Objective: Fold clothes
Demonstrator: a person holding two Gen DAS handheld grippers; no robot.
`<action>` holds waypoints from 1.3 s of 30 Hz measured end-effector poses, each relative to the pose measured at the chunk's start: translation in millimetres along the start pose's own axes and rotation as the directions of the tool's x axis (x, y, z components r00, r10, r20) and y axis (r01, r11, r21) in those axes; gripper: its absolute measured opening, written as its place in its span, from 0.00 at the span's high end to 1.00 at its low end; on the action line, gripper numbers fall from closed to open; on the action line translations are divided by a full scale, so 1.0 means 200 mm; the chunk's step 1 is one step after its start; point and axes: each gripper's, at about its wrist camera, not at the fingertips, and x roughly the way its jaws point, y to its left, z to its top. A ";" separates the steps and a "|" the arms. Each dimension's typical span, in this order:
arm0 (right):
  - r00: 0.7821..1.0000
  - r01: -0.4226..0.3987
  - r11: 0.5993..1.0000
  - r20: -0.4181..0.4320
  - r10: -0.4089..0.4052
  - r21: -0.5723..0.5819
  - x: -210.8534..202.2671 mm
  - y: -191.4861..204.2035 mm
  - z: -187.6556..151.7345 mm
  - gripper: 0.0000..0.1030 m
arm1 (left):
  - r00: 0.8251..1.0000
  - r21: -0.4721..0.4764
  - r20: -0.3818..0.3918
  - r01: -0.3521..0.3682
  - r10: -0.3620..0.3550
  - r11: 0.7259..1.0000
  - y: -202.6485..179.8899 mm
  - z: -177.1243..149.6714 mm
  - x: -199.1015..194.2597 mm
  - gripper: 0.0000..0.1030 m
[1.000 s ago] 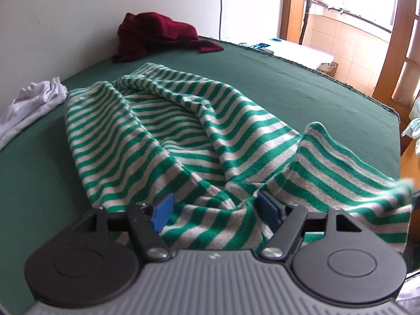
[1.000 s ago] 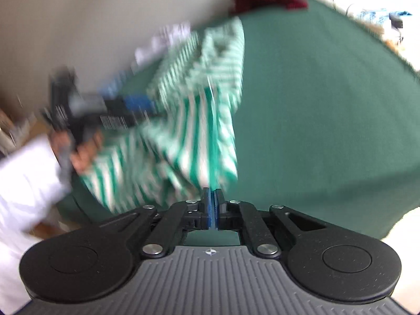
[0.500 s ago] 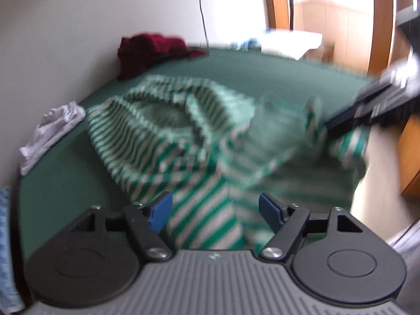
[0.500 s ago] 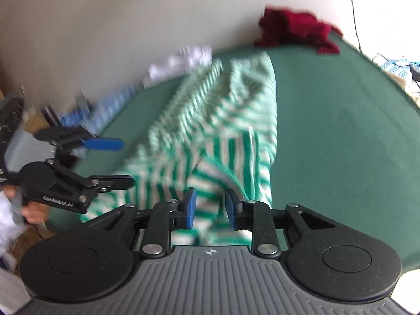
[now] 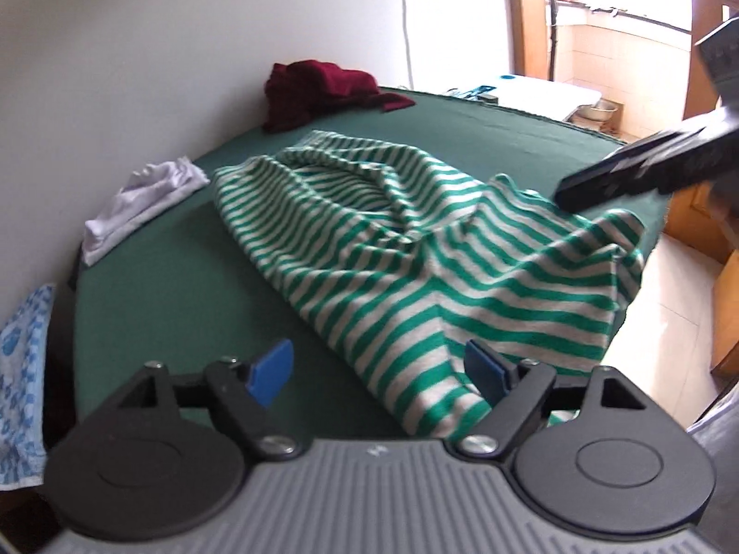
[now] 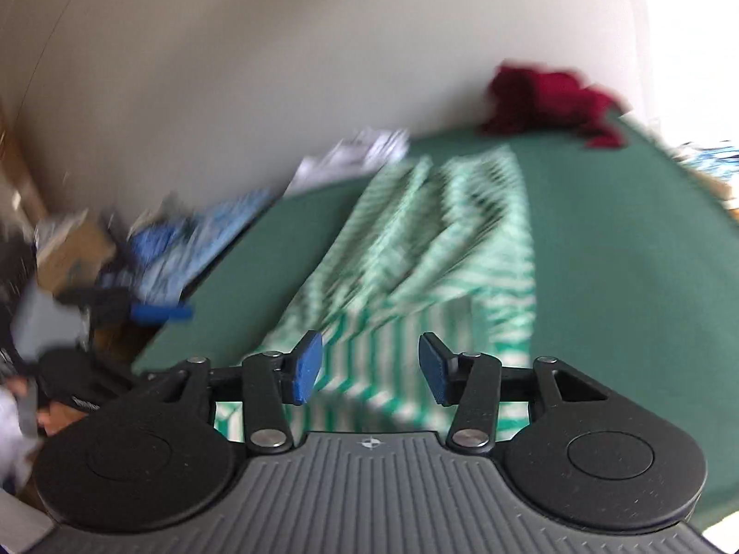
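Note:
A green-and-white striped garment (image 5: 415, 249) lies rumpled on the dark green table (image 5: 175, 286), its near end draped over the table's front edge. My left gripper (image 5: 378, 371) is open just short of that near end, holding nothing. In the right wrist view the same striped garment (image 6: 415, 249) is blurred and stretches away from my right gripper (image 6: 369, 371), which is open above its near end. The right gripper's black body (image 5: 646, 171) shows blurred at the right of the left wrist view. The left gripper (image 6: 152, 311) appears blurred at the left of the right wrist view.
A dark red garment (image 5: 318, 87) is heaped at the table's far end by the wall. A white cloth (image 5: 143, 198) lies at the left edge, a blue-patterned cloth (image 5: 23, 360) lower left. Wooden door frames and a tiled floor (image 5: 669, 304) are to the right.
The right gripper went from shut on the striped garment to open and let it go. The garment dropped onto the table. The left gripper pulled back and left, still open.

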 end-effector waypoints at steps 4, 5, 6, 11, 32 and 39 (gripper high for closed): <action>0.986 0.116 0.993 -0.116 -0.118 -0.020 0.12 -0.07 -0.10 0.73 | 0.997 -0.001 -0.071 -0.035 0.035 0.999 -0.02 -0.13 0.12 0.19; 0.985 0.126 0.992 -0.117 -0.124 0.013 0.10 -0.13 -0.12 0.86 | 0.997 -0.038 -0.073 -0.036 0.033 0.999 0.01 -0.15 0.12 0.19; 0.990 0.098 0.993 -0.110 -0.091 0.063 0.07 -0.19 -0.13 0.86 | 0.997 -0.085 -0.077 -0.031 0.025 0.996 0.03 -0.16 0.12 0.18; 0.991 0.091 0.979 -0.113 -0.071 0.180 0.07 -0.24 -0.09 0.87 | 0.997 -0.100 -0.066 -0.047 0.041 0.994 0.03 -0.20 0.06 0.17; 0.987 0.151 0.916 -0.108 -0.119 0.372 0.30 -0.34 0.09 0.82 | 0.991 -0.148 0.010 0.134 -0.134 0.980 -0.10 -0.03 0.21 0.16; 0.989 0.100 0.984 -0.126 -0.082 0.145 0.68 -0.46 0.61 0.70 | 0.977 -0.117 0.142 0.177 -0.160 0.977 -0.10 0.33 0.21 0.13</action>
